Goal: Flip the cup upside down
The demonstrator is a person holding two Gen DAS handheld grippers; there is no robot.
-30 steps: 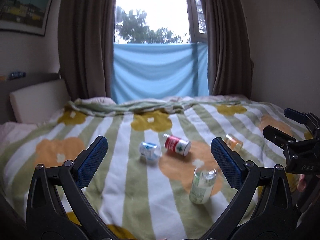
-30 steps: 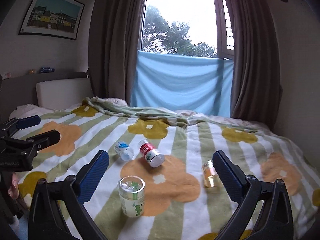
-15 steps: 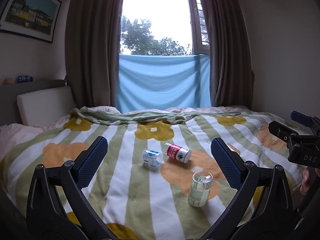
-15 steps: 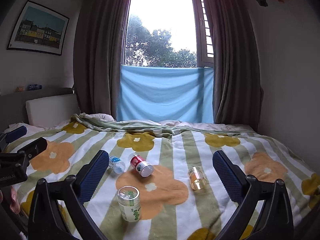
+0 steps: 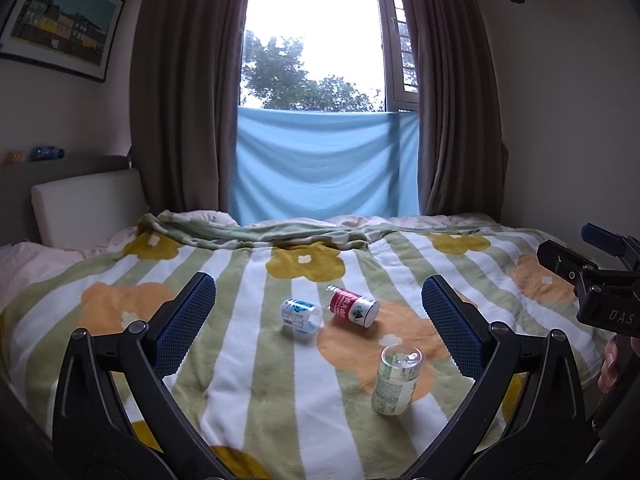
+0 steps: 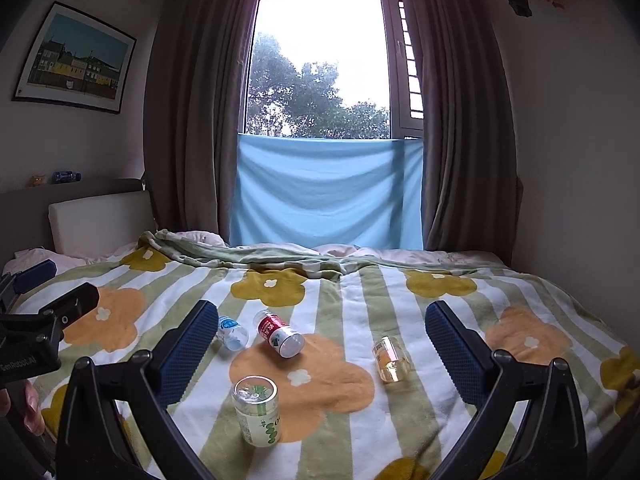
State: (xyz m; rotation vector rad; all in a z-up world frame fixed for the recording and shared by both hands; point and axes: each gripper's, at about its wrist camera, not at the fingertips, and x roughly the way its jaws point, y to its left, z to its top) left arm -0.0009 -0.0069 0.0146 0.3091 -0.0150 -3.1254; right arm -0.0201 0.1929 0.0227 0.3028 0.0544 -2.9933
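Observation:
A clear cup with a green label (image 5: pixel 396 380) stands on the striped flower blanket, its flat closed end facing up; it also shows in the right wrist view (image 6: pixel 258 410). A red-label cup (image 5: pixel 354 311) (image 6: pixel 280 333), a blue-label cup (image 5: pixel 300 316) (image 6: pixel 231 332) and an orange-label cup (image 6: pixel 391 359) lie on their sides behind it. My left gripper (image 5: pixel 318 326) is open and empty, held back from the cups. My right gripper (image 6: pixel 320 346) is open and empty too, also held back.
The blanket (image 5: pixel 248 360) covers a bed with a white headboard cushion (image 5: pixel 86 206) at the left. A blue cloth (image 6: pixel 328 192) hangs over the window between brown curtains. The right gripper shows at the right edge of the left wrist view (image 5: pixel 592 276).
Both grippers have tilted up and drawn back, so the cups sit lower and farther in view. The cups have not moved.

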